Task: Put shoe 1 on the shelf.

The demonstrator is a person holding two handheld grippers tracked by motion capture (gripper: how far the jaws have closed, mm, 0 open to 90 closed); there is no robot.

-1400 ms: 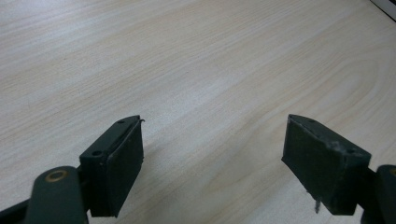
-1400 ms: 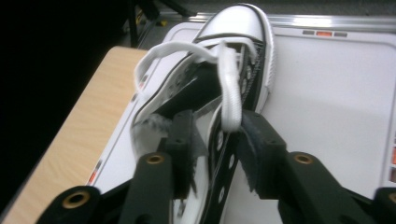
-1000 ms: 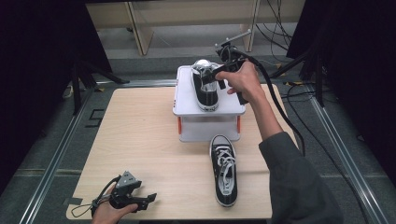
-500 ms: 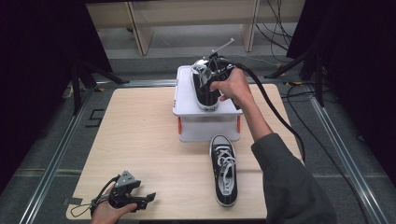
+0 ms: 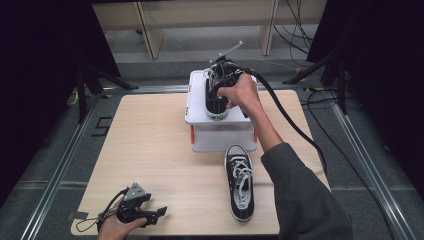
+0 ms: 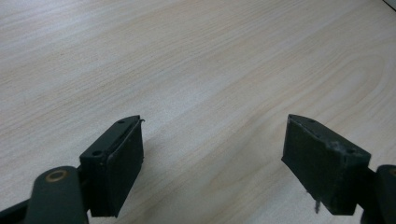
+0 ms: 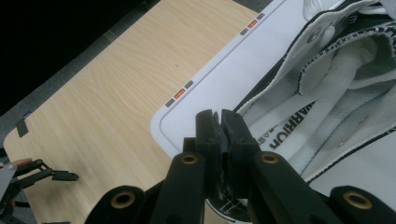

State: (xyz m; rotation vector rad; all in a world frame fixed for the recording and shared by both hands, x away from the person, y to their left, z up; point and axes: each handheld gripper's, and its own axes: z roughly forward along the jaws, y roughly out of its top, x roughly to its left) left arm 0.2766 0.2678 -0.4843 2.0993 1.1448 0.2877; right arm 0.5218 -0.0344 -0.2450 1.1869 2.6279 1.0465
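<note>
A black-and-white sneaker (image 5: 216, 111) (image 7: 327, 93) lies on the white lid (image 5: 196, 107) (image 7: 210, 88) of a box at the table's far side. Its heel points toward me. My right gripper (image 5: 216, 95) (image 7: 220, 122) has just been closing and now has its jaws pressed together at the shoe's heel edge. Whether they pinch the collar I cannot tell. A second matching sneaker (image 5: 240, 182) lies flat on the table in front of the box. My left gripper (image 5: 159, 214) (image 6: 224, 154) rests at the near left corner, jaws wide apart over bare wood.
The white box (image 5: 222, 137) has orange catches on its sides. The wooden table (image 5: 145, 150) is edged by metal rails. A thick black cable (image 5: 290, 120) trails from the right gripper over the table's far right. Dark curtains and a wooden shelf stand behind.
The right hand has moved left and down from the box's far right corner onto the sneaker on the lid. The left hand has stayed put.
</note>
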